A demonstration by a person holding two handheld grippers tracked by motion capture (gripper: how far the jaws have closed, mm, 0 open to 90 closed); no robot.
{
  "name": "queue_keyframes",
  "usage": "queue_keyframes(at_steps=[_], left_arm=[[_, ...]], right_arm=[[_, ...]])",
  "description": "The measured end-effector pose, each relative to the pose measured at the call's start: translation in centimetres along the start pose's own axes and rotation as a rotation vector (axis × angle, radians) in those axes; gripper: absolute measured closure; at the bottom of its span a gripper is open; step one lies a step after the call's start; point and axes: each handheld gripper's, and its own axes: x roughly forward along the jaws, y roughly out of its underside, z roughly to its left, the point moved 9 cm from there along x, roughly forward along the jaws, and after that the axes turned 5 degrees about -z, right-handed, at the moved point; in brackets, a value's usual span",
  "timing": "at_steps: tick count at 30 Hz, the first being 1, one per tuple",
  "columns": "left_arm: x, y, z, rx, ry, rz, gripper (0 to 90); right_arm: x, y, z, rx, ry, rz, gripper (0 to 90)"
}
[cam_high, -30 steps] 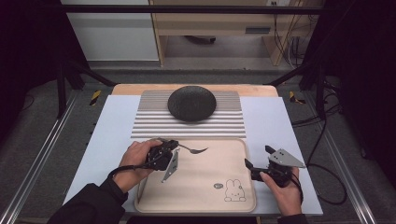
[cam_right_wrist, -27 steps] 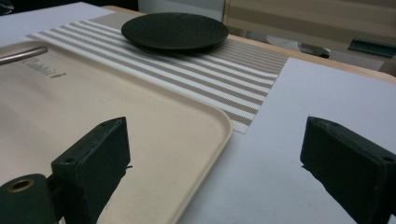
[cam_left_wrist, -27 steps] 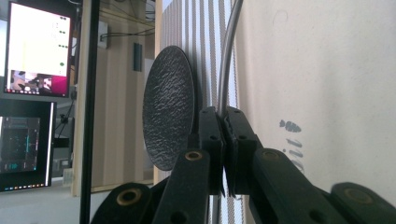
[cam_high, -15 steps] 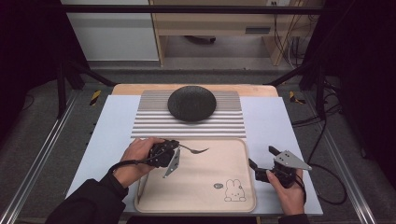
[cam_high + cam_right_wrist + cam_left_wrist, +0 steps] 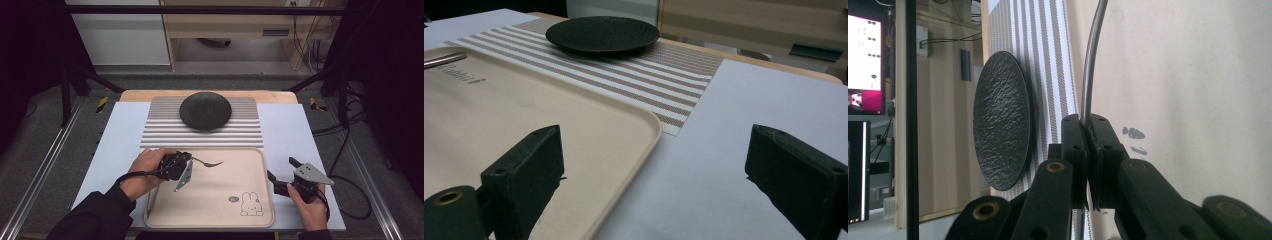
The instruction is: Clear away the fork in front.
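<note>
A slim metal utensil (image 5: 209,162) lies at the far left of the beige tray (image 5: 220,200). My left gripper (image 5: 191,160) is shut on its handle, turned on its side. In the left gripper view the jaws pinch the steel handle (image 5: 1090,65), which runs away over the tray (image 5: 1198,75). My right gripper (image 5: 281,169) stands open just off the tray's right edge, over the white table sheet. The right gripper view has its jaws wide apart with nothing between them, the left jaw over the tray rim (image 5: 644,131). The utensil's end (image 5: 441,59) shows at far left.
A black textured plate (image 5: 205,111) sits on a striped mat (image 5: 165,132) beyond the tray. A rabbit drawing (image 5: 250,205) marks the tray's near right corner. White sheet lies open on both sides of the tray. The table's far wooden edge (image 5: 150,93) runs behind the mat.
My right gripper has drifted slightly right and toward the near edge, still open. The left gripper and the utensil have stayed in place.
</note>
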Motion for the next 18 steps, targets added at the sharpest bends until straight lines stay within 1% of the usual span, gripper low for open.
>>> queue_keyframes(at_steps=[2, 8, 13, 18], left_arm=[[0.0, 0.0, -0.2, 0.008, 0.005, 0.004, 87.2], [0.1, 0.1, -0.7, 0.008, 0.021, 0.004, 87.1], [0.2, 0.1, -1.3, 0.011, 0.037, 0.000, 87.1], [0.3, 0.4, -1.6, 0.013, 0.052, 0.005, 87.2]], right_arm=[[0.0, 0.1, 0.0, 0.001, -0.001, 0.003, 9.0], [0.0, 0.1, 0.0, -0.001, -0.005, 0.002, 8.8], [0.1, 0.3, 0.1, 0.004, -0.012, 0.007, 8.6], [0.0, 0.4, 0.0, 0.012, -0.013, 0.008, 8.9]])
